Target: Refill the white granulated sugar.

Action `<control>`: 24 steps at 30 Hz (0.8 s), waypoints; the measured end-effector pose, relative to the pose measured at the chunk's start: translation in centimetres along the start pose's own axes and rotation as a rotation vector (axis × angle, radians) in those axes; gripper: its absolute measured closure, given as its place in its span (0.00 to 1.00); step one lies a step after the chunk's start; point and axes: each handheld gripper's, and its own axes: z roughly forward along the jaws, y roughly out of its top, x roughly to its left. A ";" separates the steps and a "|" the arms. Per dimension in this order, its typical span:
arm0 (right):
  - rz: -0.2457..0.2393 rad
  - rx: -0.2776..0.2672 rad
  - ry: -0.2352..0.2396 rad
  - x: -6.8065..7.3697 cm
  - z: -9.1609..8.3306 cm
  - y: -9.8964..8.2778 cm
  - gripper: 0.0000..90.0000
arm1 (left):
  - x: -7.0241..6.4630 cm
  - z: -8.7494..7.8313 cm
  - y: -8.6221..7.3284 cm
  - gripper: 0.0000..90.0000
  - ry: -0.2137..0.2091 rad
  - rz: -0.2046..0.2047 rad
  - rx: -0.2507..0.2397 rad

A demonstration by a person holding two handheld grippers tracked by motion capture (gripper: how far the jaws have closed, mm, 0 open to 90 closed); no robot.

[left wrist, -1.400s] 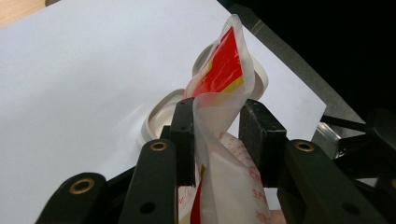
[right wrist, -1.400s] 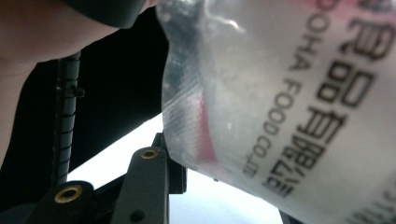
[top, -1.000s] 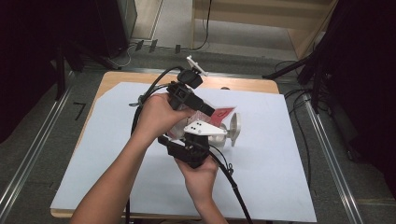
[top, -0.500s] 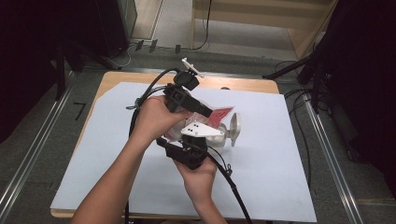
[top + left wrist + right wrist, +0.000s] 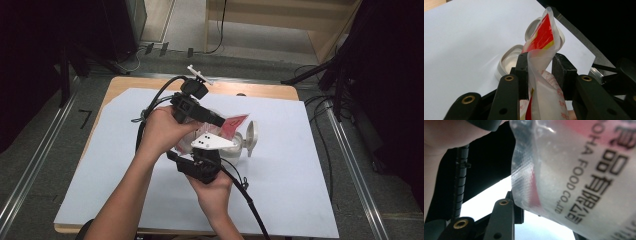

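Spillage is your risk: the right hand-held gripper [image 5: 212, 150] clamps the pouch [image 5: 541, 82] low, the left hand-held gripper [image 5: 539, 66] pinches its twisted neck above the tabletop [image 5: 300, 190]. Pull unevenly and it bursts beside the white container [image 5: 510, 61].

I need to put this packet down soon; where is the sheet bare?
Bare: the white sheet left of the forearms, and its right side past the white lid. Crowded: the middle, where both tongs hold the red-and-white packet above the white container.
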 end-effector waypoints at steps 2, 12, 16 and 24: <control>-0.007 0.003 -0.001 0.0 0.0 0.0 0.72 | 0.0 0.0 -0.1 0.76 -0.004 0.003 -0.002; 0.001 -0.004 0.037 0.1 0.2 -0.4 0.70 | 0.3 -0.3 -0.7 0.76 -0.007 0.006 -0.004; -0.007 -0.006 0.032 0.1 0.2 -0.5 0.70 | 0.0 -0.3 -0.7 0.76 -0.001 0.013 -0.005; -0.004 -0.011 0.029 0.2 -0.3 -0.3 0.69 | -0.4 -0.3 -0.4 0.76 0.001 0.006 -0.018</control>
